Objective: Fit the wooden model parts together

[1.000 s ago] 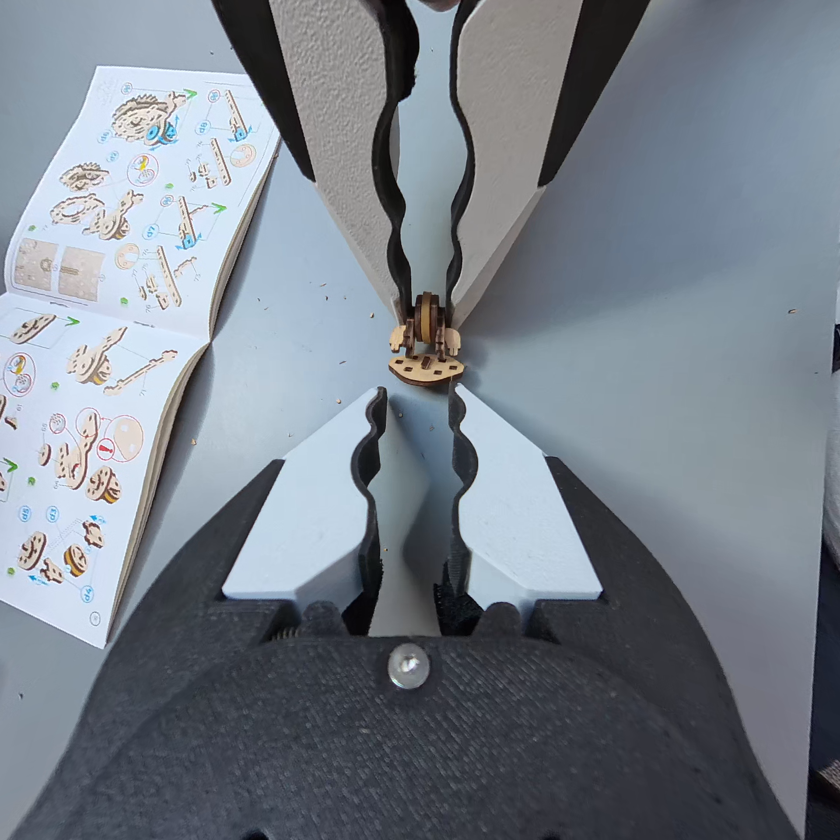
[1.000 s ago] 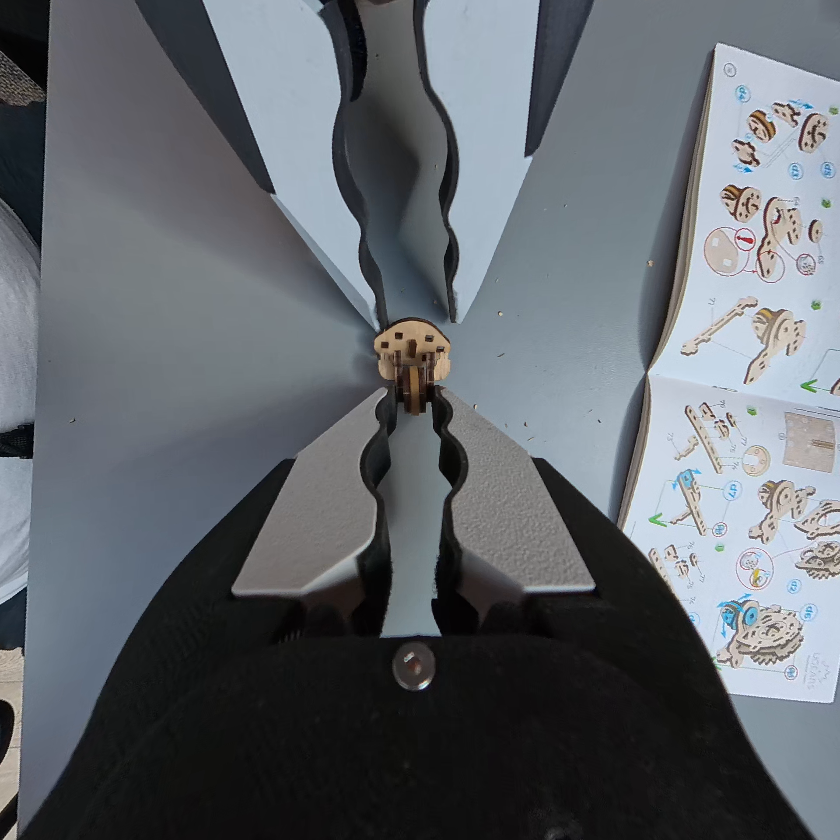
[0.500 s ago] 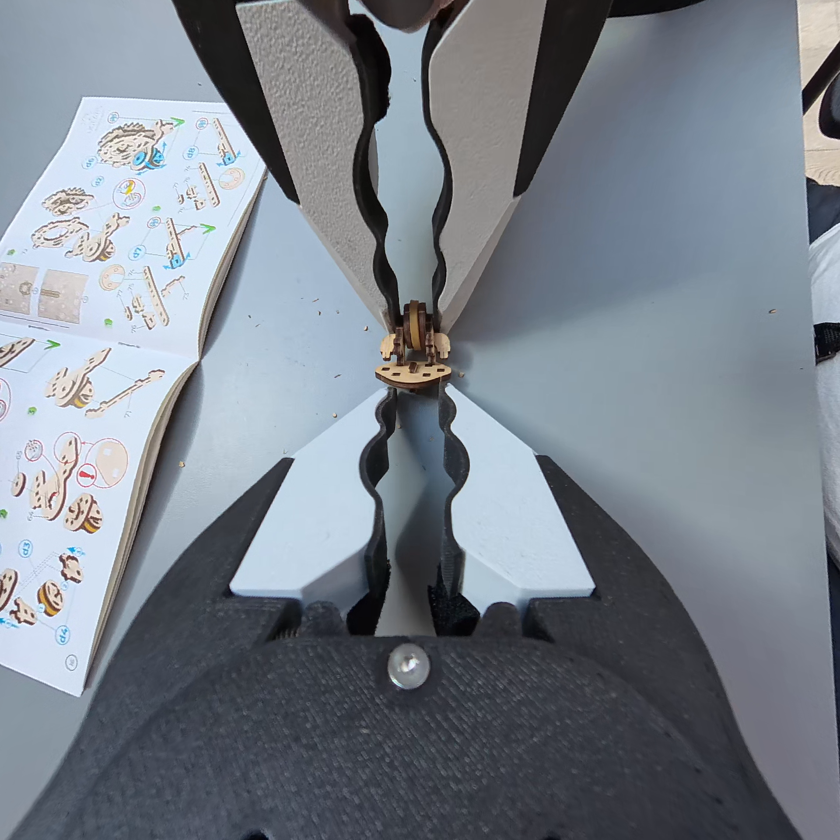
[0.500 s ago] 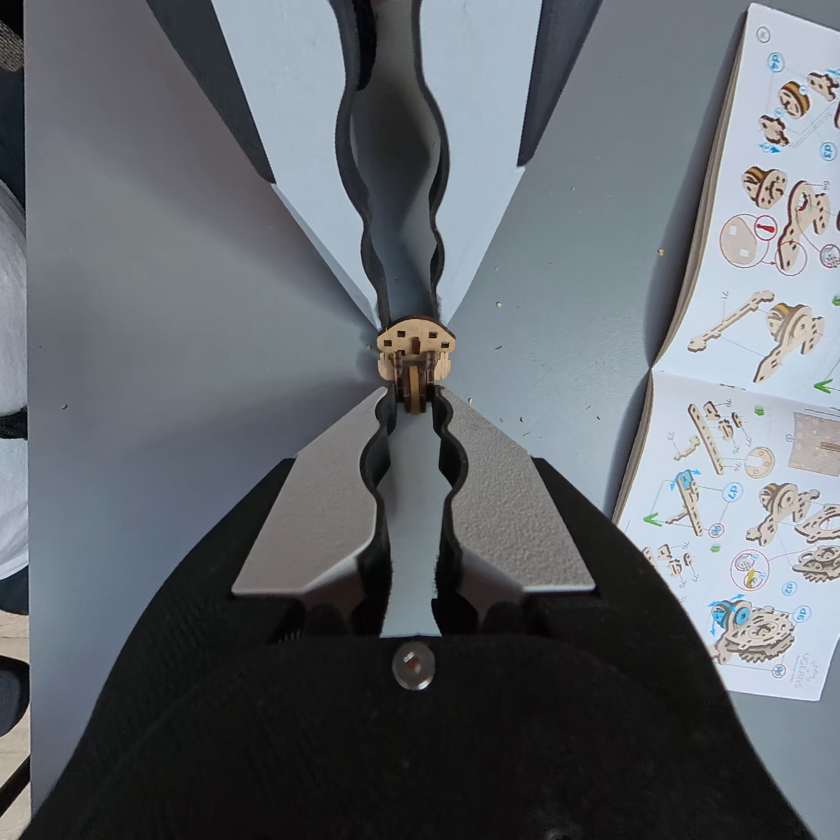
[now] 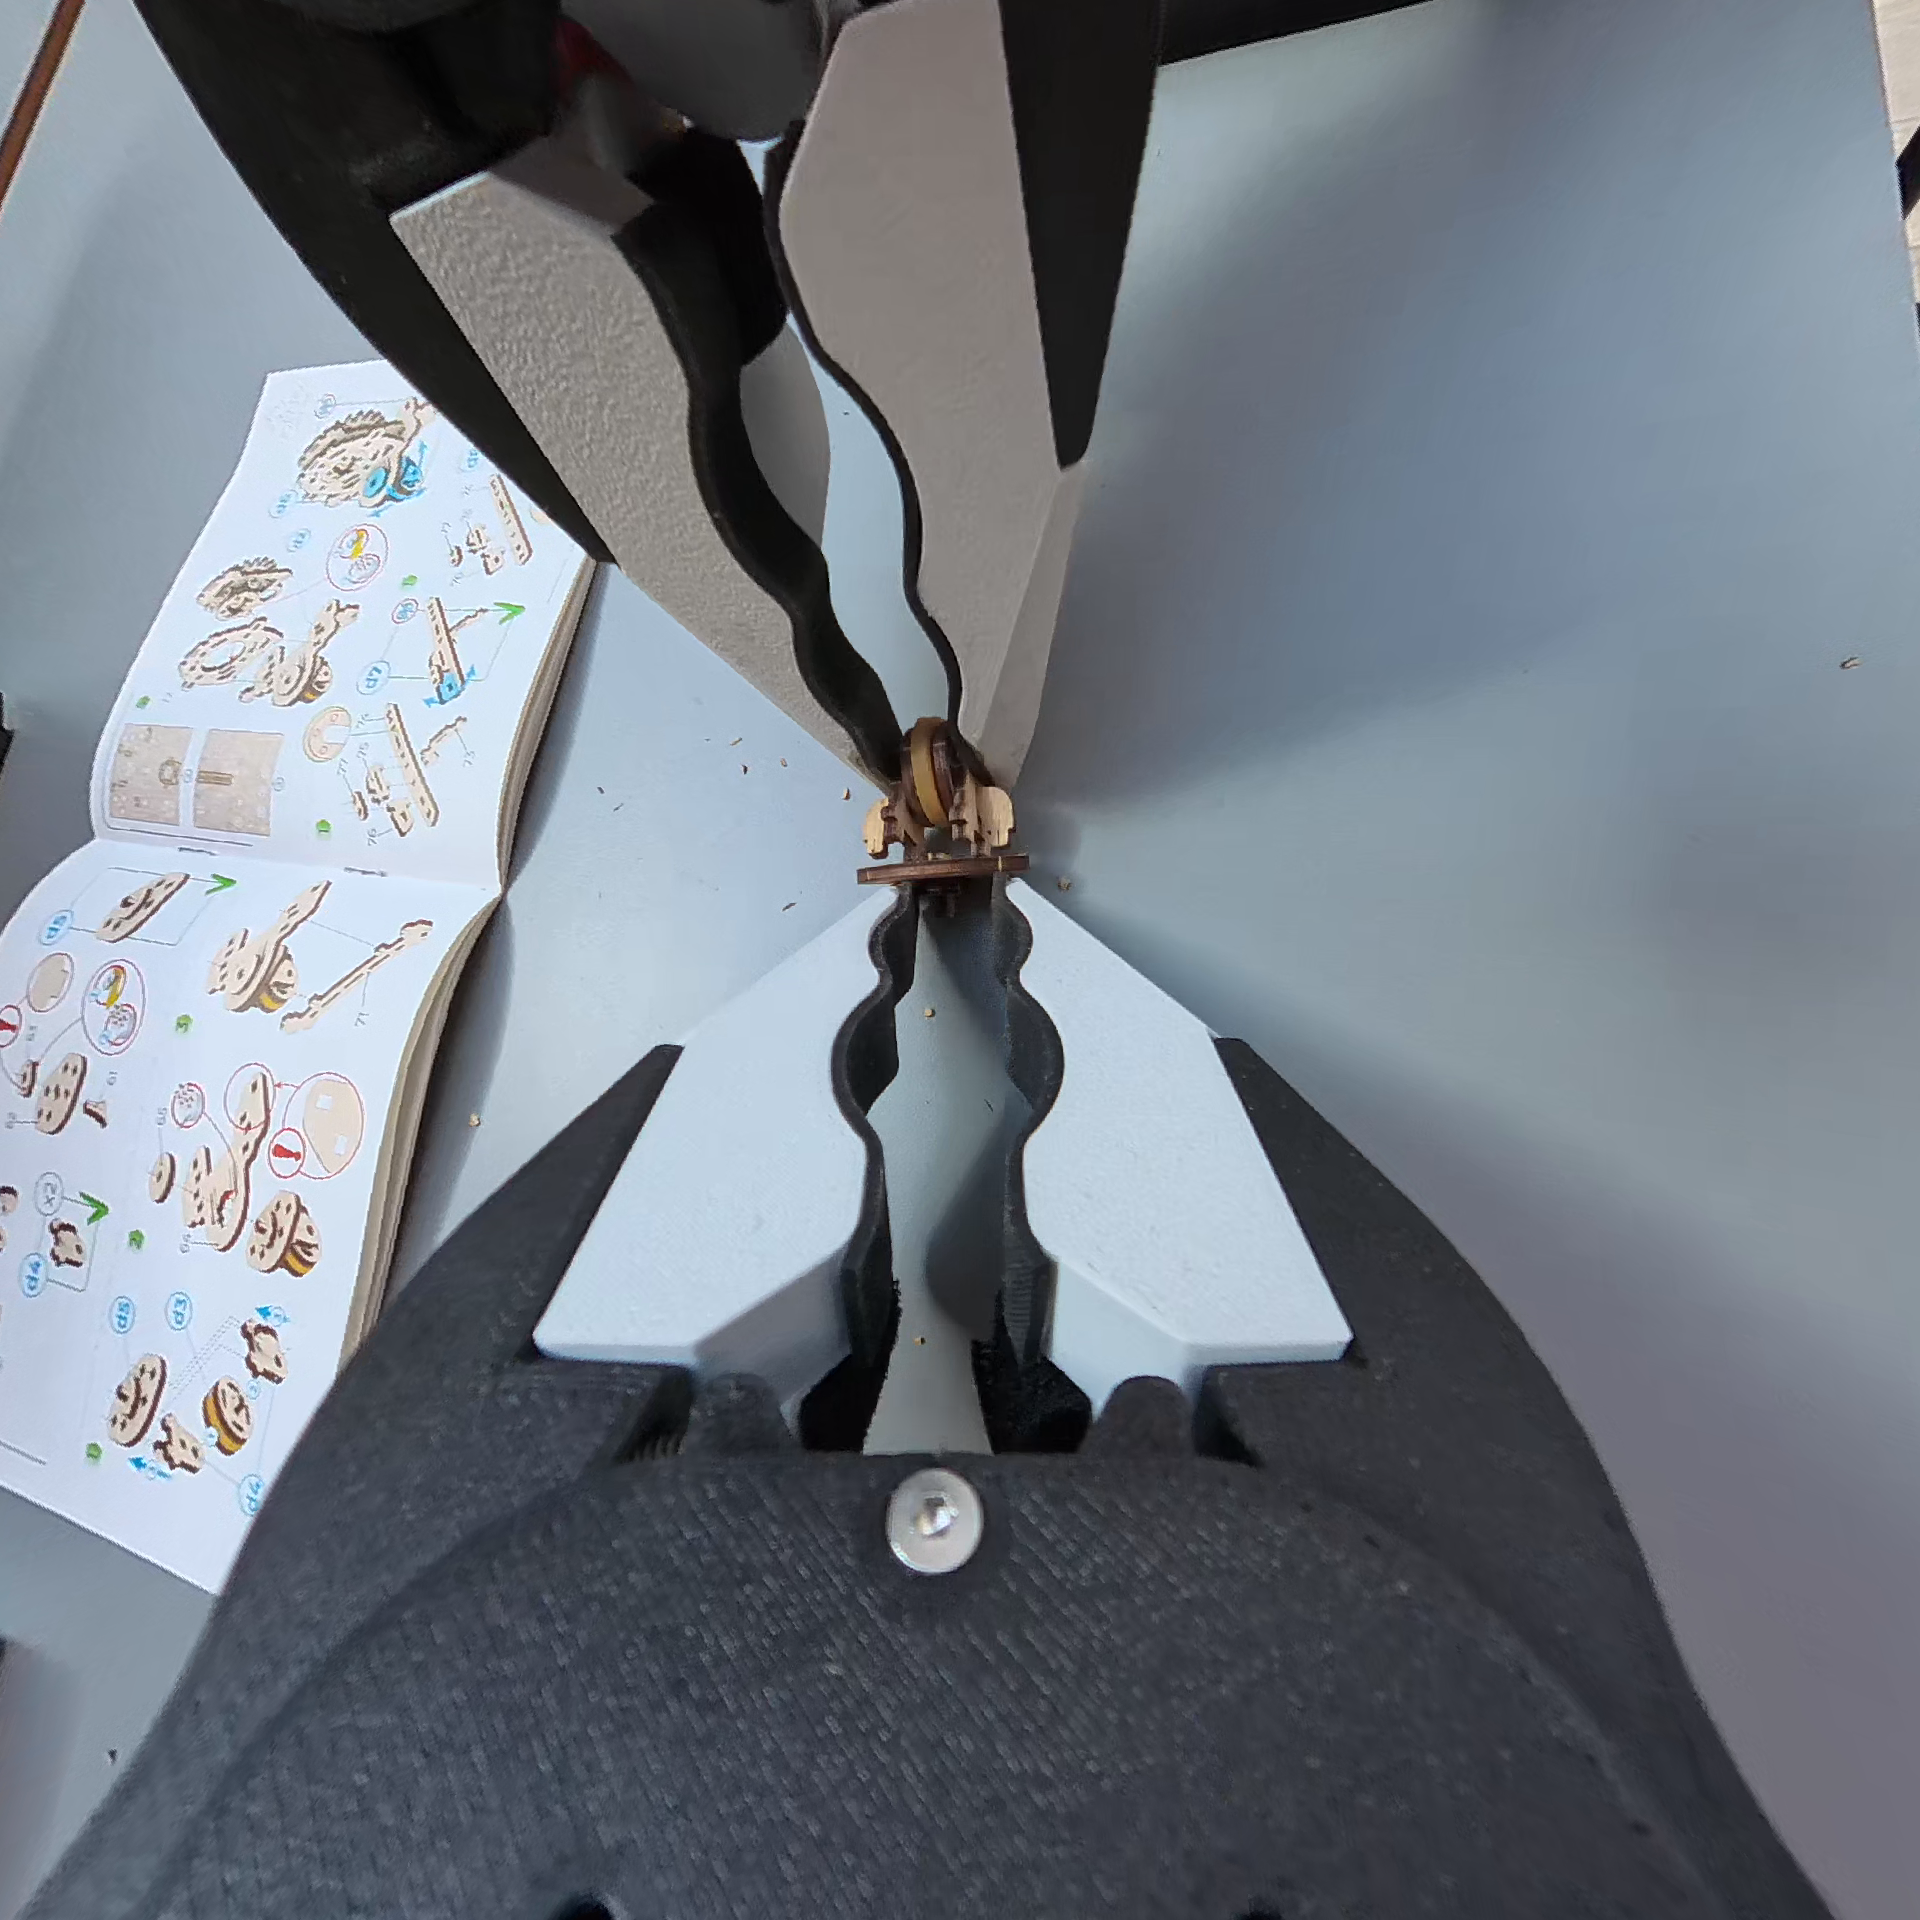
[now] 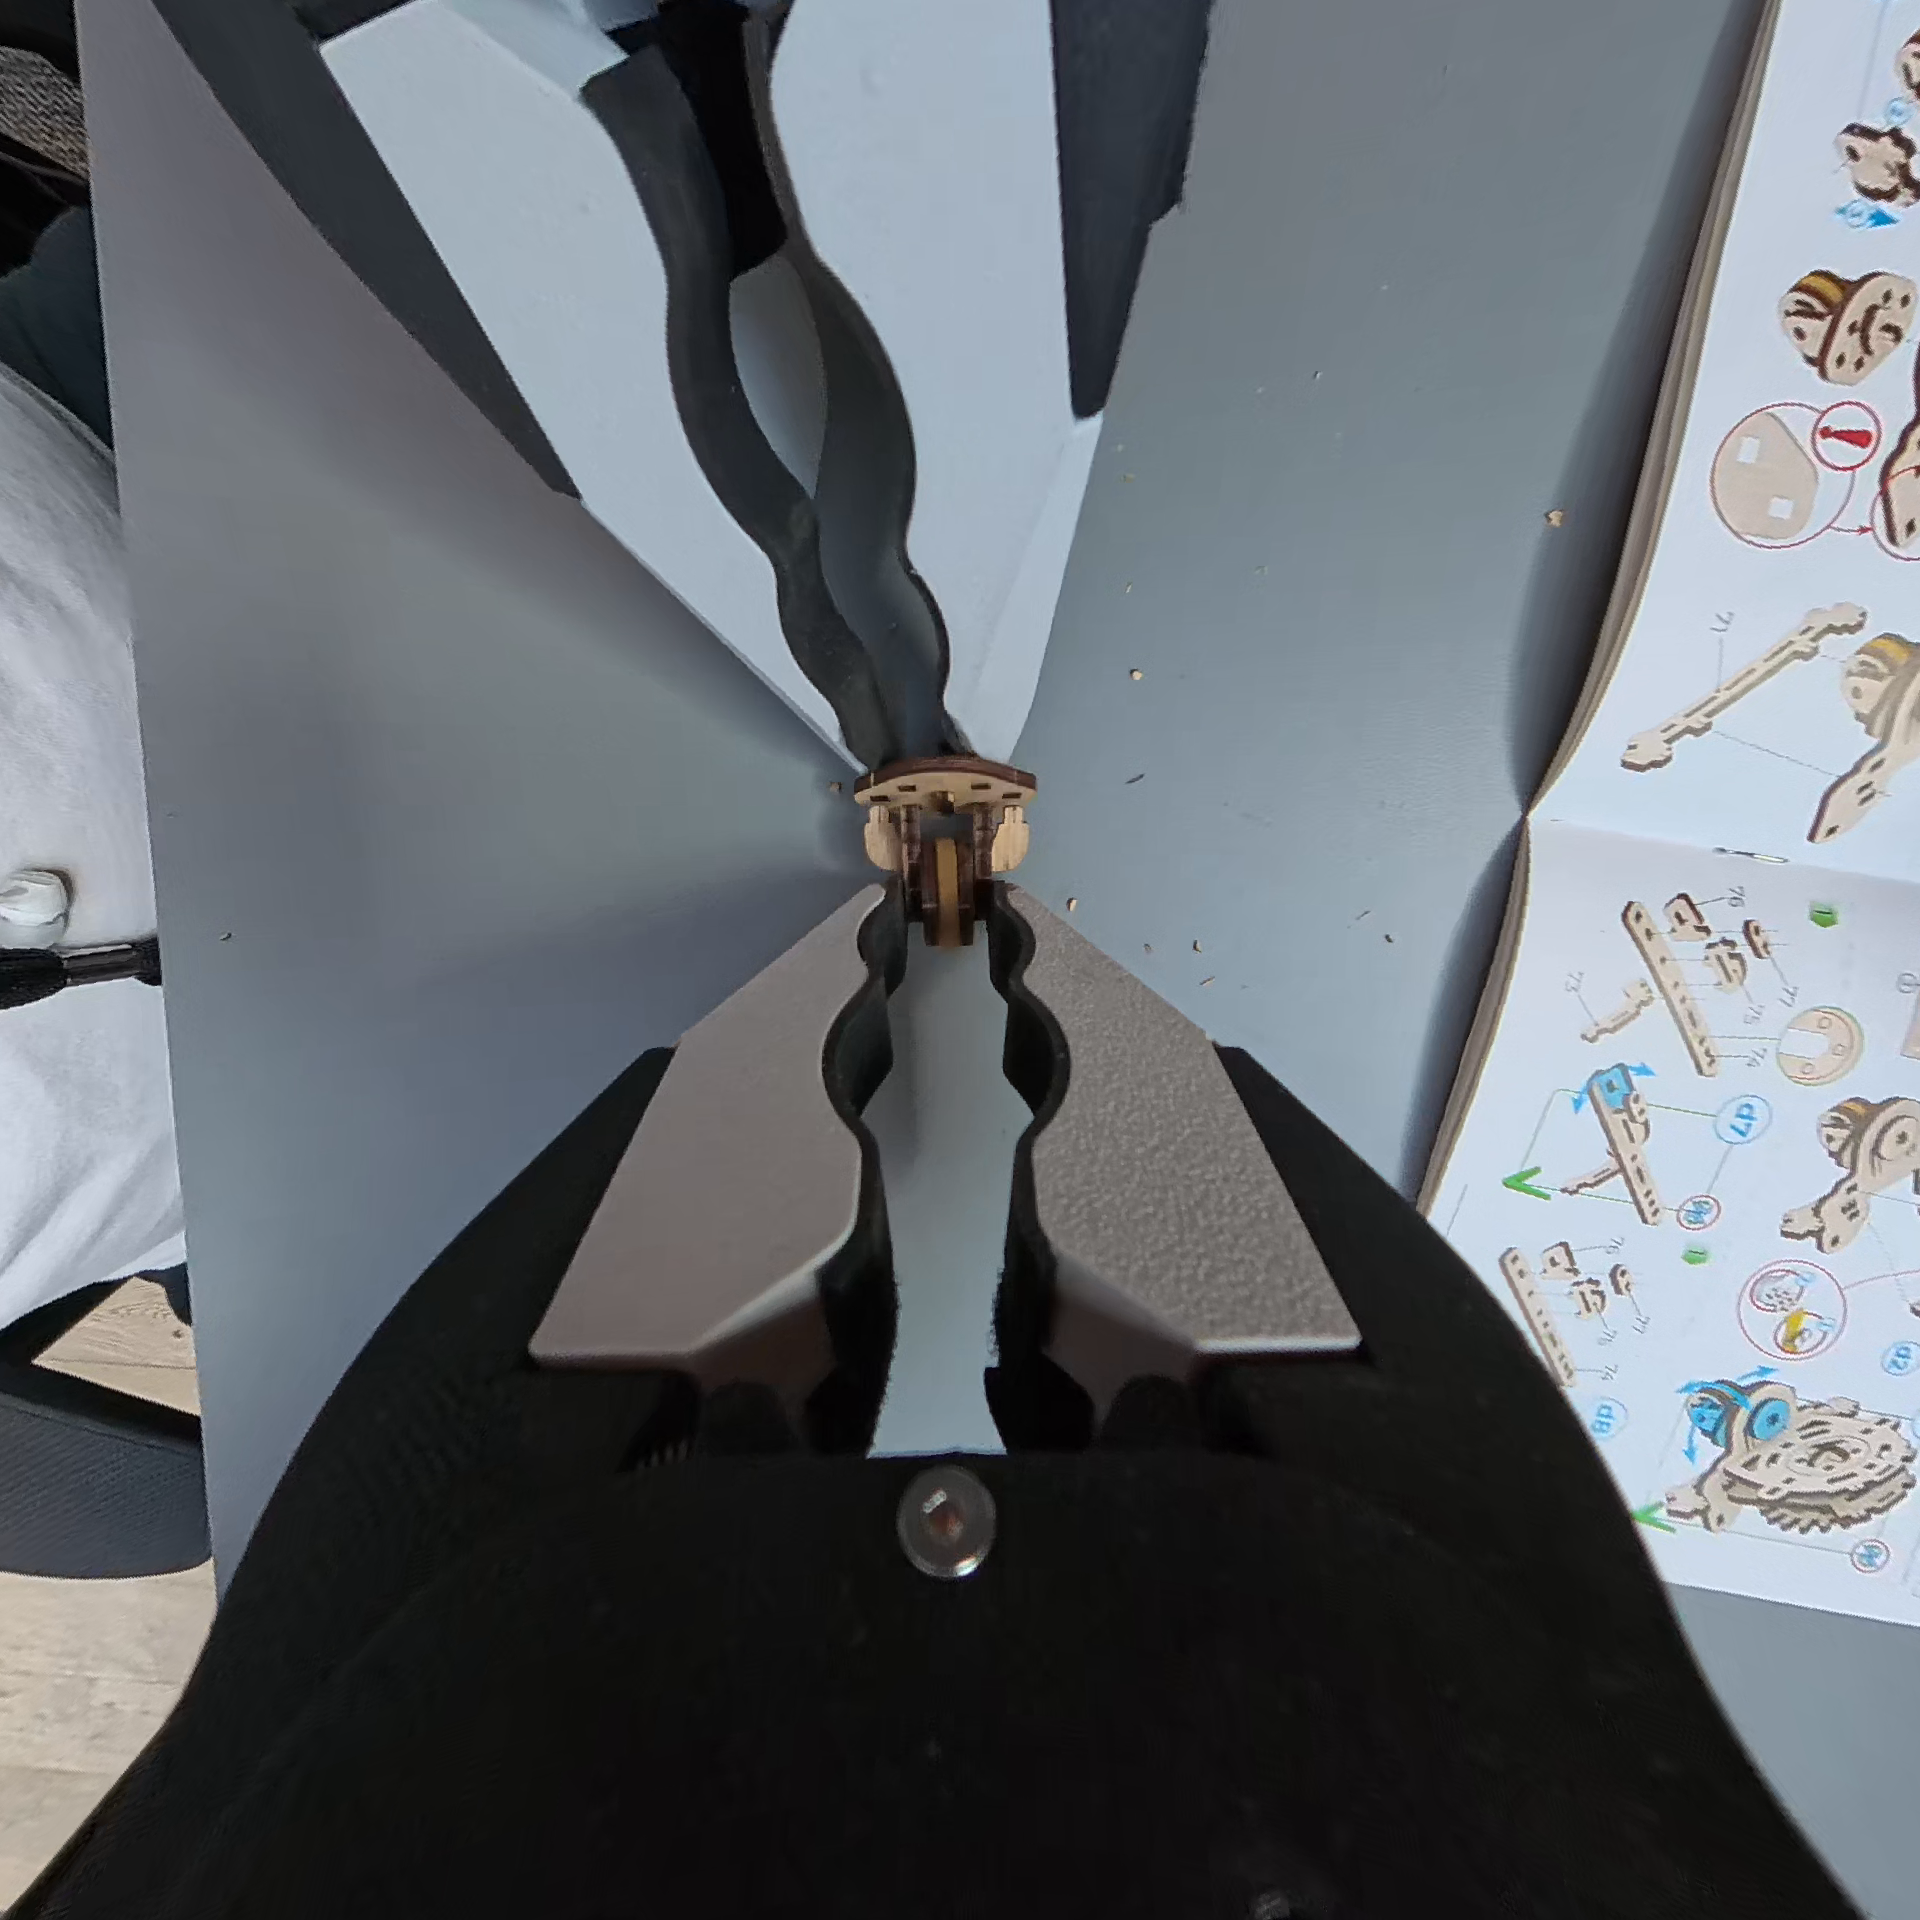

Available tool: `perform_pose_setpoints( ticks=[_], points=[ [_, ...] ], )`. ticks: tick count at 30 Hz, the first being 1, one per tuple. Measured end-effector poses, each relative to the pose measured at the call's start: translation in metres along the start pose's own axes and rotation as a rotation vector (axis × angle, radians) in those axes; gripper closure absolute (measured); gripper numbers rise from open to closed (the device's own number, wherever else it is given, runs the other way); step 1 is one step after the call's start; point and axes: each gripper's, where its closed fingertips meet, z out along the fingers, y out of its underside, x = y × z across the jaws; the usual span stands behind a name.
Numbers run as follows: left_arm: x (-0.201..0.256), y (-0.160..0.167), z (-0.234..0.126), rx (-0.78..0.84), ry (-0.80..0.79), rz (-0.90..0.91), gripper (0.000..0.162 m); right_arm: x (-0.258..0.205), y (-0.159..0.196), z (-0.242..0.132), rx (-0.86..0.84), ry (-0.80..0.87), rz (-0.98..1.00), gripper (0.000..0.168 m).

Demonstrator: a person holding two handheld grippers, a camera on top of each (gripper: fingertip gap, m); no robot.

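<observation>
Pale wooden model [image 5: 940, 816] — disc, slotted plate

You work over a plain grey bench [image 5: 1455, 520] whose matte top is lit evenly, with soft shadows and small wood crumbs scattered across it. An open instruction booklet [image 5: 260, 935] lies flat on it to your left. Past the bench edge you can see pale wood-look floor [image 6: 94, 1662] and a dark chair seat [image 6: 94, 1486].
</observation>
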Motion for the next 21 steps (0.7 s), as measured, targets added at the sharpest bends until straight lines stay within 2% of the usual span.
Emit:
perform_pose_setpoints(
  ticks=[13,21],
  points=[
    [-0.0028,-0.0004,0.0018,0.023,-0.04,0.004,0.154,0.0016,0.0004,0.0004,0.019,0.044,0.005,0.153],
    [-0.0044,-0.0018,0.0037,0.024,-0.053,0.031,0.154,0.0035,0.0027,-0.0001,-0.032,0.057,0.022,0.153]
  ],
)
